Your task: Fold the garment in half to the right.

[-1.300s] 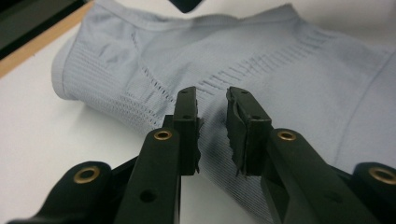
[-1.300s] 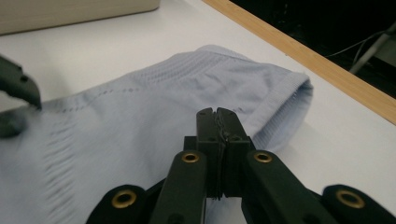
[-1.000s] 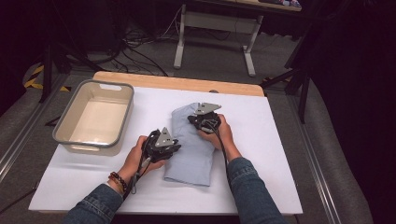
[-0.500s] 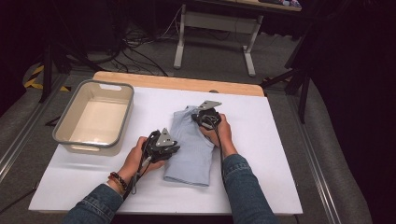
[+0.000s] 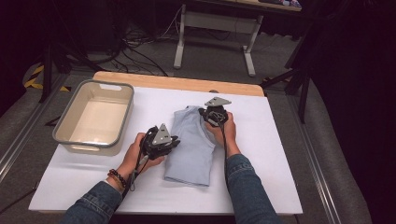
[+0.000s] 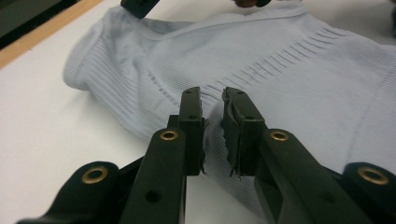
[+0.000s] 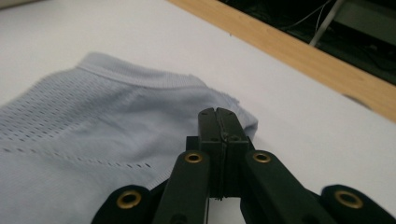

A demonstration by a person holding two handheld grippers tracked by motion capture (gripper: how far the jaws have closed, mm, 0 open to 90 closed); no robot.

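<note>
A pale blue ribbed garment (image 5: 191,149) lies folded on the white table top (image 5: 261,163). My left gripper (image 5: 175,140) rests at the garment's left edge. In the left gripper view its jaws (image 6: 212,100) have just been closing and stand a narrow gap apart, with the fabric (image 6: 280,60) just beyond them and not pressed by the pads. My right gripper (image 5: 204,112) is at the garment's far right corner. In the right gripper view its jaws (image 7: 218,114) are shut, and the corner of the cloth (image 7: 93,140) draws in to them.
A grey-rimmed beige bin (image 5: 67,112) stands at the table's left. A wooden strip (image 5: 177,83) borders the far edge. White surface lies to the right of the garment and in front of it. Beyond the table are a metal stand (image 5: 250,46) and floor cables.
My right gripper has drifted a little farther away and to the right with the garment's corner. The left hand has stayed in place.
</note>
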